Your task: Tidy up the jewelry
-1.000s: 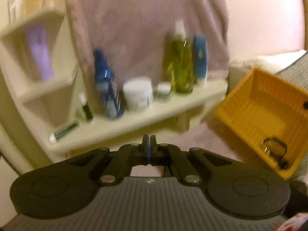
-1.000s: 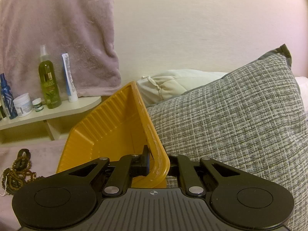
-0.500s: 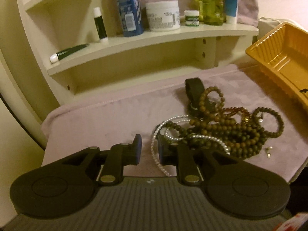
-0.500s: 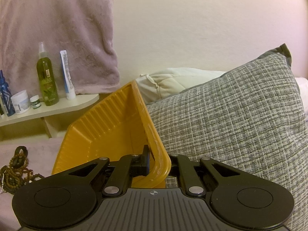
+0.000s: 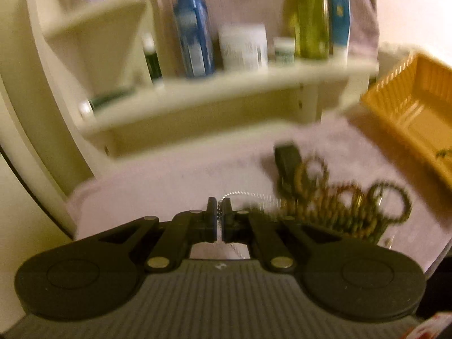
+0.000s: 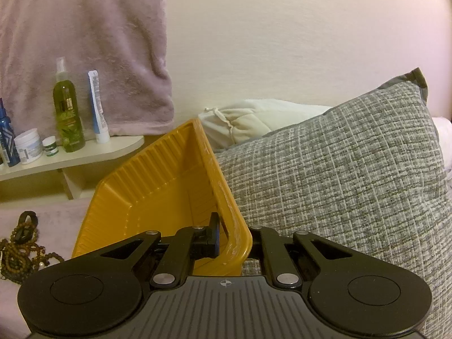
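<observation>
Mostly the sorting lies ahead, as far as these views show. On the mauve cloth [image 5: 175,180] in front of the cream shelf unit [image 5: 226,90], a tangled heap of wooden bead strands [image 5: 333,206] with a black strap [image 5: 288,158] waits, well apart from the yellow tray [image 6: 158,186]. That tray holds only a small dark piece [image 5: 443,152] at its far end, too blurred to name; the rest of its floor looks bare. The left gripper [image 5: 219,217] has just snapped closed, its jaws pinching a thin pearl-like white strand [image 5: 245,195] at the near edge of the heap. The right gripper [image 6: 230,233] is clamped on the tray's near rim, tipping it up against the grey woven cushion [image 6: 339,180]. My guess: one piece delivered, one strand in the jaws, the bulk of the heap untouched.
</observation>
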Action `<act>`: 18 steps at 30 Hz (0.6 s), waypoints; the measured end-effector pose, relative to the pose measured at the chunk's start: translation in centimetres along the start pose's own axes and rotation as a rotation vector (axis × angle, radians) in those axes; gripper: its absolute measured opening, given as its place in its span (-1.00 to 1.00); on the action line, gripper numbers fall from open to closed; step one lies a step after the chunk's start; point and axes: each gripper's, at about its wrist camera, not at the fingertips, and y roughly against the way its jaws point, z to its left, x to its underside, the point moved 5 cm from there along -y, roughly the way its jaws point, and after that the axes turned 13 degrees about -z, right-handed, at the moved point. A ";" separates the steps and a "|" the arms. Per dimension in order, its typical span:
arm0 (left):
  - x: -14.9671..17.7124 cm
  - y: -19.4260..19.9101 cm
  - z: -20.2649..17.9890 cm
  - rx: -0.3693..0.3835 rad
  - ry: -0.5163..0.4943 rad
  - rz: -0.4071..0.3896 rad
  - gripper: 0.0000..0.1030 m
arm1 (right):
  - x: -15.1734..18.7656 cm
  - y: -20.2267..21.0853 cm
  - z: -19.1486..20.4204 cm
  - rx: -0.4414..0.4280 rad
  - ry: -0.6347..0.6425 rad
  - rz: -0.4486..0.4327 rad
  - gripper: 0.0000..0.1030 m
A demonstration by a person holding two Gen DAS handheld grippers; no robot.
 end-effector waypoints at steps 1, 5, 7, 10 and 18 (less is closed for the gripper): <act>-0.9 0.5 0.2 0.000 -0.004 -0.022 -0.96 | 0.0 0.0 0.0 -0.001 -0.001 -0.002 -0.83; -4.9 2.3 0.8 0.008 -0.015 -0.102 -0.96 | -0.2 0.3 0.1 -0.008 -0.004 -0.010 -0.83; -6.7 3.1 0.9 0.003 -0.029 -0.143 -0.96 | -0.3 0.4 0.1 -0.010 -0.004 -0.013 -0.83; -9.0 3.9 0.9 0.007 -0.030 -0.188 -0.96 | -0.4 0.5 0.1 -0.012 -0.007 -0.016 -0.83; -13.4 5.8 0.2 0.022 -0.065 -0.270 -0.96 | -0.6 0.9 0.5 -0.019 -0.007 -0.025 -0.83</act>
